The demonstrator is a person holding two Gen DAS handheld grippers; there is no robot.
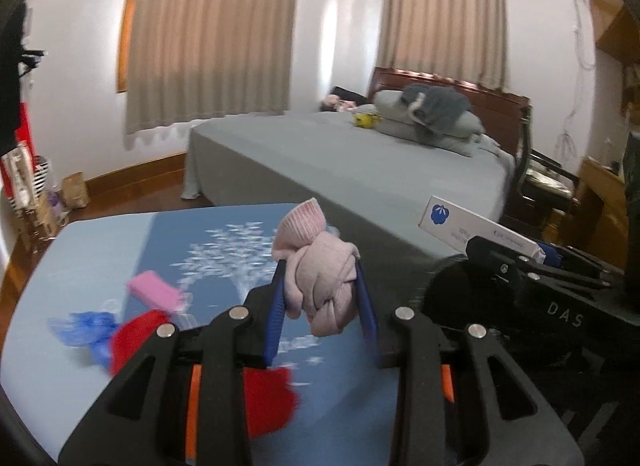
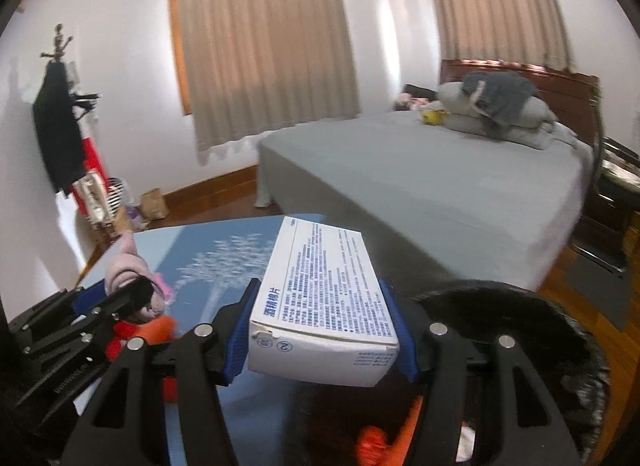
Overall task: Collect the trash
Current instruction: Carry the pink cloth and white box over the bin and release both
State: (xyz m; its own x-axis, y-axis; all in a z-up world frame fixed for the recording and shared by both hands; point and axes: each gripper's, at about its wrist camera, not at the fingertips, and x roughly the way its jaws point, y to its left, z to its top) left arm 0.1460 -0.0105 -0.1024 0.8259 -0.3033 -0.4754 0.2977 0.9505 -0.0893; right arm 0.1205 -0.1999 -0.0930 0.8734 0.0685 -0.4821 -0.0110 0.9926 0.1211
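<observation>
Pink knitted cloth, knotted into a lump (image 1: pixel 320 270), sits clamped between the blue pads of the left gripper (image 1: pixel 322 298), held up above the counter (image 1: pixel 100 234) — a blue surface with a pale tree-like print. Down on that counter lie a small pink block (image 1: pixel 154 290), a crumpled blue scrap (image 1: pixel 82 328) and red pieces (image 1: pixel 138 332), all near one another at the left gripper's near side. The right gripper (image 2: pixel 320 330) is closed across the sides of a white carton (image 2: pixel 324 298) printed with dense small text; the carton lies lengthwise between its blue pads, one end facing the camera, the other reaching out over the counter's edge. From the left wrist view the same carton shows off to the right, with a blue emblem on its end. Beyond both grippers stands a bed (image 1: pixel 360 169) under a grey sheet, with stacked grey pillows (image 1: pixel 424 117) and a small yellow thing (image 1: pixel 366 119) near its wooden headboard. Beige curtains (image 1: pixel 212 33) hang drawn over two windows — a coat rack (image 2: pixel 60 113) with dark clothing stands against the left wall.
</observation>
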